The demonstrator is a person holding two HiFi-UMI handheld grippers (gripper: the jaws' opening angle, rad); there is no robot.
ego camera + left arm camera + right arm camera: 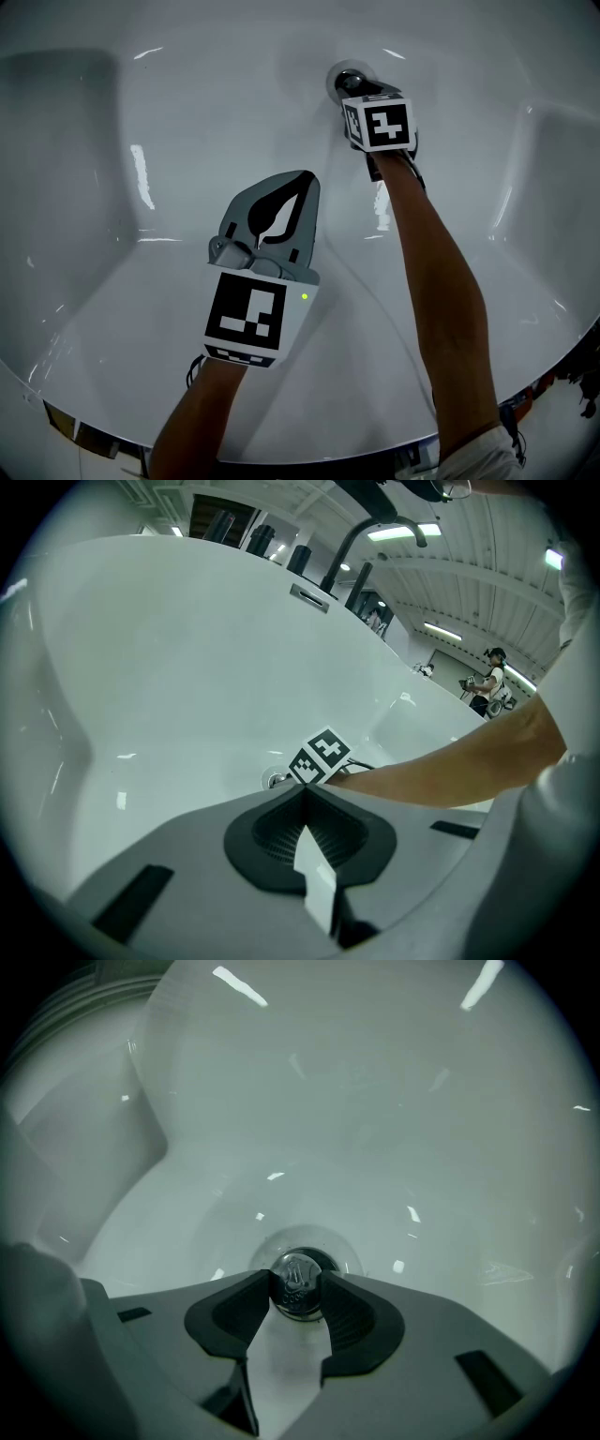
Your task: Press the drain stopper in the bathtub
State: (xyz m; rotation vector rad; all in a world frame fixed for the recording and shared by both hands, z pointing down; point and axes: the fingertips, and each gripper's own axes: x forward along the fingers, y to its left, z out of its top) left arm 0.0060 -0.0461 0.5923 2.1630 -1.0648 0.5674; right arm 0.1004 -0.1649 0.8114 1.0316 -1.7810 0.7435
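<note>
Nearest, the grey left claw [302,180] is seen shut on nothing, its dark ribbed pads pressed together. Farther down, the right claw [298,1283] is seen part open, its pads set just beside either flank of the round chrome drain stopper [297,1299], which is seated in the glossy white bathtub [94,187] floor

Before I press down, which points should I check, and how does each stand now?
1. Right gripper lined up on the stopper: ok, the stopper sits between its jaws.
2. Pads touching the stopper: cannot tell.
3. Stopper already pressed down: cannot tell.
4. Left gripper out of the way: ok, shut, empty, well back from the stopper.
5. Stopper in plain sight: ok in the right gripper view.
</note>
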